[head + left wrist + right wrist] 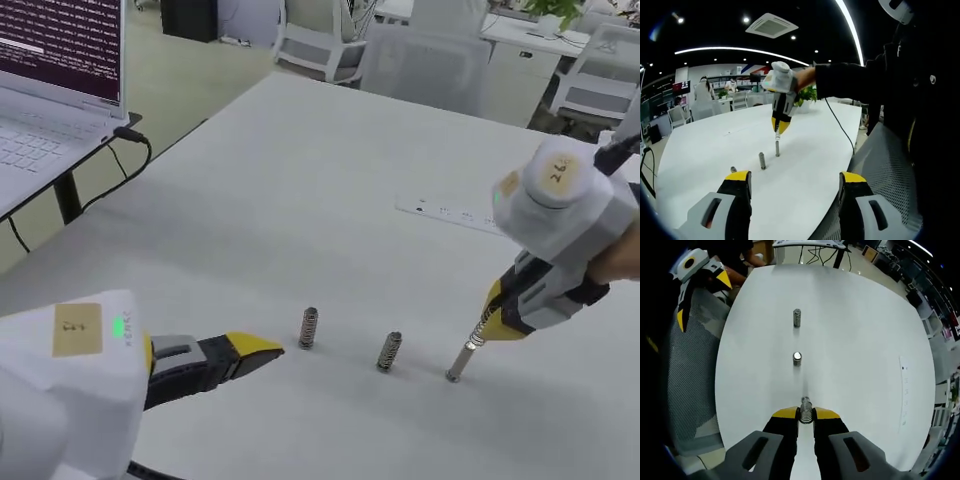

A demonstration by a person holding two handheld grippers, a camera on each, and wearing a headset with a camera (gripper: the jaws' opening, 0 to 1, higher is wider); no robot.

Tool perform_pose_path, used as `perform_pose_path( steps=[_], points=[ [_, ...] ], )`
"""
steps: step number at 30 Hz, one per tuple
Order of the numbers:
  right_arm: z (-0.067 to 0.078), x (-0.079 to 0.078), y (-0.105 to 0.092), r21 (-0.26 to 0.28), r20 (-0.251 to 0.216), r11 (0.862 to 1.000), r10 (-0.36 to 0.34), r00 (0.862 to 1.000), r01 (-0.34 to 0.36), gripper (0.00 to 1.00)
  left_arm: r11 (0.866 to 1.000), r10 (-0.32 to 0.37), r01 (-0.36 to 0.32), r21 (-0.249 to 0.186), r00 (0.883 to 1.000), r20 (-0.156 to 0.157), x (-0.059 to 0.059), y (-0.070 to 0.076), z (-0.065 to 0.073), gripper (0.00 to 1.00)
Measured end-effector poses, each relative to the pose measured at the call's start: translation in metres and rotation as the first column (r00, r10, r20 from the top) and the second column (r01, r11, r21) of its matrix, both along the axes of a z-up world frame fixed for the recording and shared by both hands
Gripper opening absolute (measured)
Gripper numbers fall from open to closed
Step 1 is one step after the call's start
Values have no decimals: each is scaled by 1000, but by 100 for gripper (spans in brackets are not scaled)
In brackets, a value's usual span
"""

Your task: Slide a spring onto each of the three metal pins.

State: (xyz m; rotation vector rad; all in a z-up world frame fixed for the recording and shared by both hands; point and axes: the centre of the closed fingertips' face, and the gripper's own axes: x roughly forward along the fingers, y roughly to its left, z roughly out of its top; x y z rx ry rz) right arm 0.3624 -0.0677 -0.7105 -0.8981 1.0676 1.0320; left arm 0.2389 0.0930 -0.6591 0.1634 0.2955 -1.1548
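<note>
right gripper (805,413) clamped on a small steel coil spring (805,416), held close to vertical, right over the third upright metal pin (460,364) at the right end of the row on the white table (300,190). The spring's lower end meets the pin top. Can't tell whether it's actually threaded on; the pin shaft below it is bare. The other two pins each carry a spring: middle sprung pin (388,351) and left-end sprung pin (308,328). Both stand on the table, spaced apart, in line with the third. left gripper (795,176) released, jaws wide apart, nothing between them. It hovers low over the near table edge, short of the left-end pin, pointing along the row. In the left gripper view the left-end pin sits just beside the tip of the jaw on the left. Open white laptop (50,90) sits on a separate stand at far left, well apart from the pins.
</note>
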Motion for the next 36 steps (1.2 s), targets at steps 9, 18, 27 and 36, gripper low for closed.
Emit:
perform_pose_path(
  steps=[9,18,27,36],
  points=[
    [-8,4,0,-13,-6,1000,2,1000,-2,8,1000,1,-1,-5,1000,-8,-1,-1,0,66],
    [-12,4,-1,-20,-18,1000,-2,1000,2,8,1000,-8,8,-6,1000,-10,-2,-2,1,66],
    [-20,7,-2,-16,-37,1000,-15,999,14,8,1000,-8,8,-11,1000,-14,-2,-2,1,65],
    [-35,5,0,-11,-49,1000,-23,999,22,8,1000,-4,3,-17,1000,-20,-1,-1,1,64]
  ],
)
